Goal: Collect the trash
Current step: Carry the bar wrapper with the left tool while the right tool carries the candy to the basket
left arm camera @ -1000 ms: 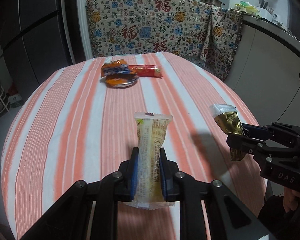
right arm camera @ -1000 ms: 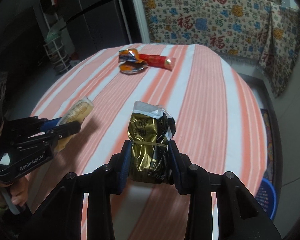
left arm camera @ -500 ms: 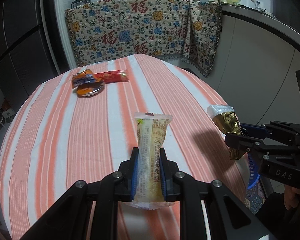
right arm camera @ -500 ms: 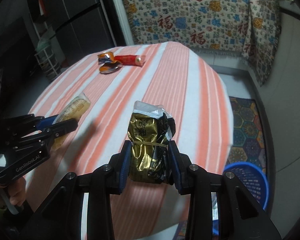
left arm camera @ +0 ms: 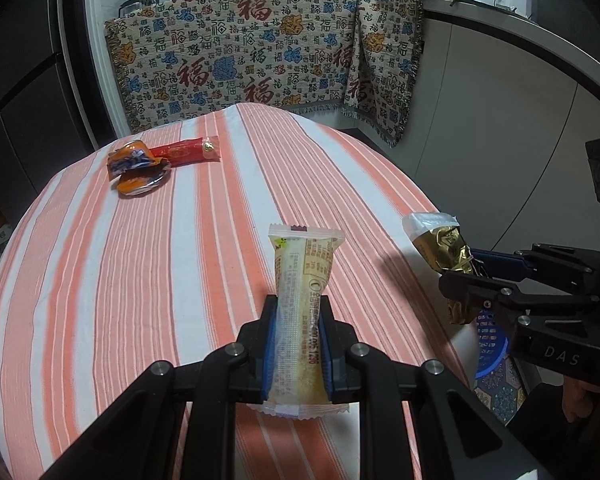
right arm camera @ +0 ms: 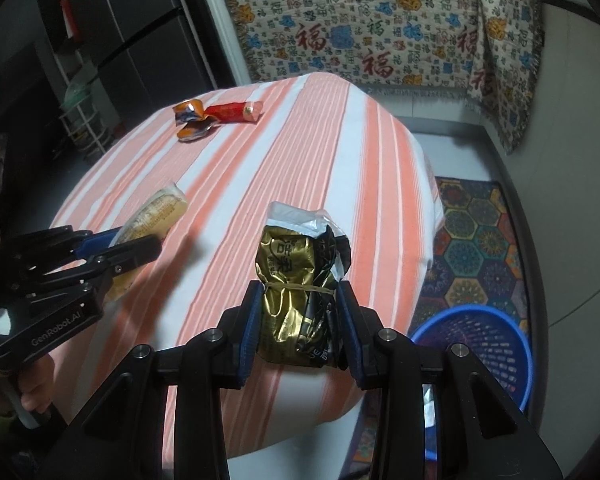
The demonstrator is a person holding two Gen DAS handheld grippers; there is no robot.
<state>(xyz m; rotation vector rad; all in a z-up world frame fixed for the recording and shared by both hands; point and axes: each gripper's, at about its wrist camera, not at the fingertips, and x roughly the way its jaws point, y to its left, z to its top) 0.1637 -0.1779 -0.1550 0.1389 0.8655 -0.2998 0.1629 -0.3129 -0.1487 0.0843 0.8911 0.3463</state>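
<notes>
The left gripper (left arm camera: 298,340) is clamped on a pale snack wrapper (left arm camera: 300,312), whose long axis runs up along the fingers. The right gripper (right arm camera: 300,320) is clenched on a crumpled gold packet (right arm camera: 300,292), also standing upright between the pads. Both are held above the near part of the striped table (left arm camera: 140,280).

The relation that matters is the blue basket (right arm camera: 476,344): it stands on the floor just past the table's right edge, below and to the right of the right gripper. The right hand is clearly nearer it; the left gripper sits further over the table, on the far side of the right one, so the gold packet would likely drop first.

At the table's far end lie an orange wrapper (left arm camera: 136,168) and a red packet (left arm camera: 190,151), touching, well apart from both grippers.
</notes>
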